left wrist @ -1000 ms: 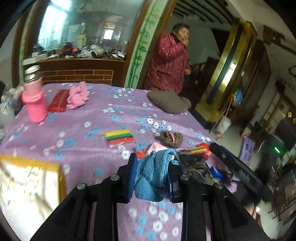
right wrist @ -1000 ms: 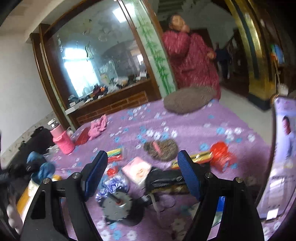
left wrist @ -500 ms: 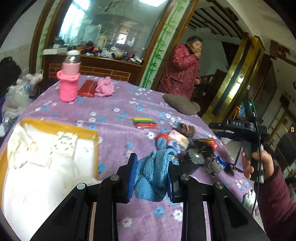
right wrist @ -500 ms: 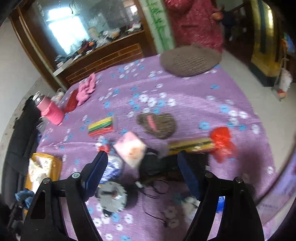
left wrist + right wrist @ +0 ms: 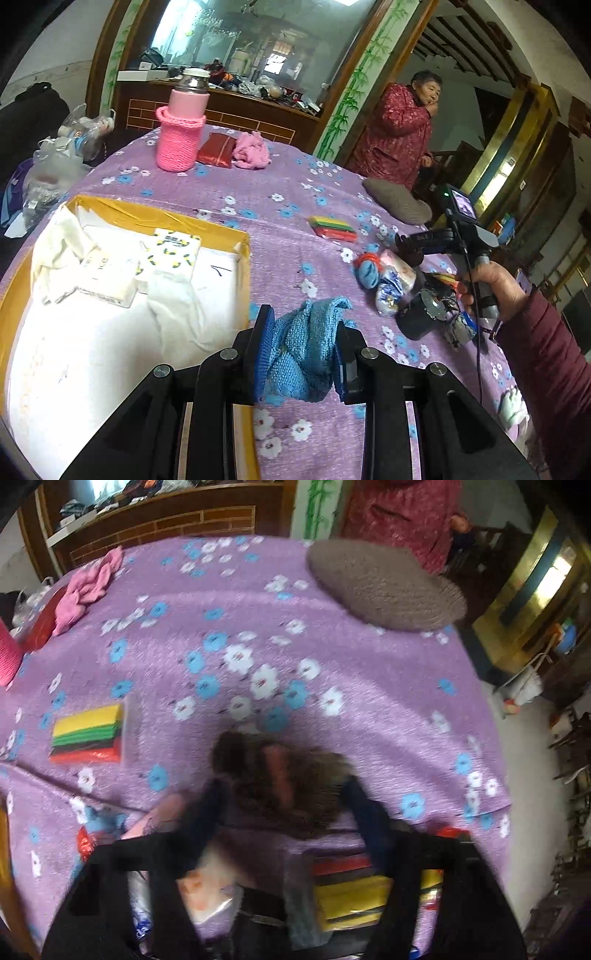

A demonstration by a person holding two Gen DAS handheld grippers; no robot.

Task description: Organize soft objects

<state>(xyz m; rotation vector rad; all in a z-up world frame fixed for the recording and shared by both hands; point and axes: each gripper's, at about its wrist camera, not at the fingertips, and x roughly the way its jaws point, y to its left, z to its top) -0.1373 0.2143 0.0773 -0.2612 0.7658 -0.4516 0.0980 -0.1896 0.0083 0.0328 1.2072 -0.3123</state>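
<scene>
Right jaws closing over the brown fuzzy thing

The fuzzy thing [image 5: 284,779] lies between the right gripper [image 5: 284,805] pads, its long axis across them. The left gripper [image 5: 301,354] clamps a blue cloth [image 5: 306,350], the box [image 5: 22,273] just left.

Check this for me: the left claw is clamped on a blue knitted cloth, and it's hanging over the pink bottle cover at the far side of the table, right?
Not quite. The left claw is clamped on the blue knitted cloth, but it hangs by the near edge of the yellow-rimmed box. The pink bottle cover stands far beyond it, as the left wrist view shows.
</scene>
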